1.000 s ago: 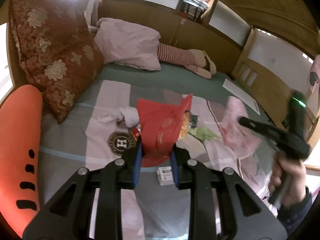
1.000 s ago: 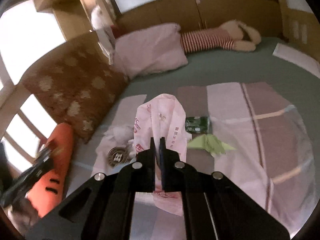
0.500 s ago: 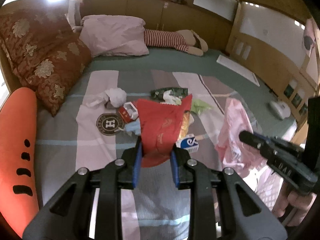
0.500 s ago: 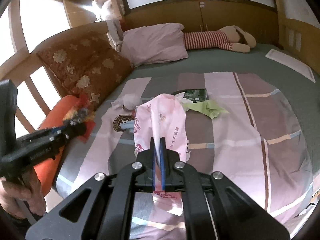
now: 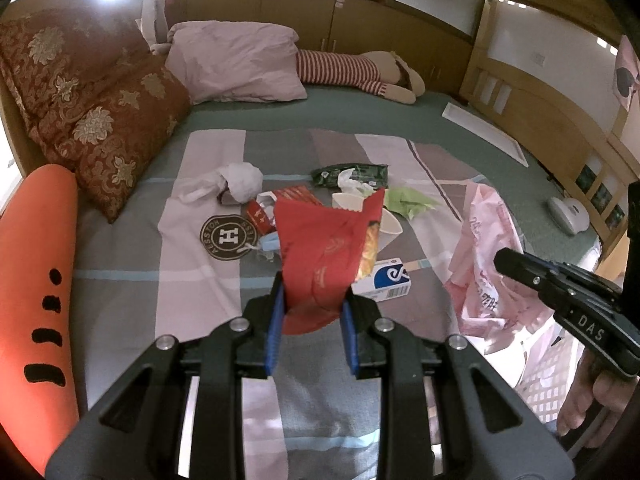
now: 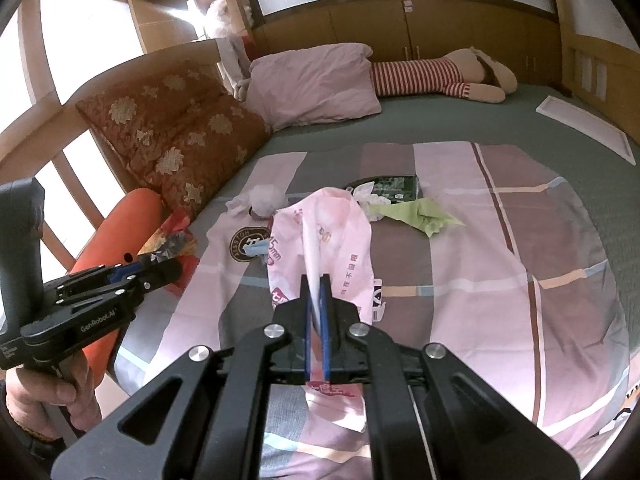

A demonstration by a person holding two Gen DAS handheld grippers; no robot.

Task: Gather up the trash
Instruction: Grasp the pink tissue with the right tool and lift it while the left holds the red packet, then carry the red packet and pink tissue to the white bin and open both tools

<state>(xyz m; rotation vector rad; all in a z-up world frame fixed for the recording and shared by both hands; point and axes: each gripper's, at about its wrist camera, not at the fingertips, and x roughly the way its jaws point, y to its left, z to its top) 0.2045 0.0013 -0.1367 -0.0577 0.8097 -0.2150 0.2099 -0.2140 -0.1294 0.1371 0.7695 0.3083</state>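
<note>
My left gripper is shut on a red snack wrapper and holds it above the bed. My right gripper is shut on the edge of a pink plastic bag, which hangs down; the bag also shows at the right of the left wrist view. Loose trash lies on the striped blanket: crumpled white tissue, a dark green packet, a light green wrapper, a white paper cup, a blue-and-white box, a small red pack.
Red-and-gold cushions and an orange carrot pillow line the bed's left side. A pink pillow and a striped plush toy lie at the far end. Wooden bed rails run along the right.
Both grippers have pulled back from the trash pile, toward the near edge of the bed, each holding its item. The two grippers now stand closer side by side.
</note>
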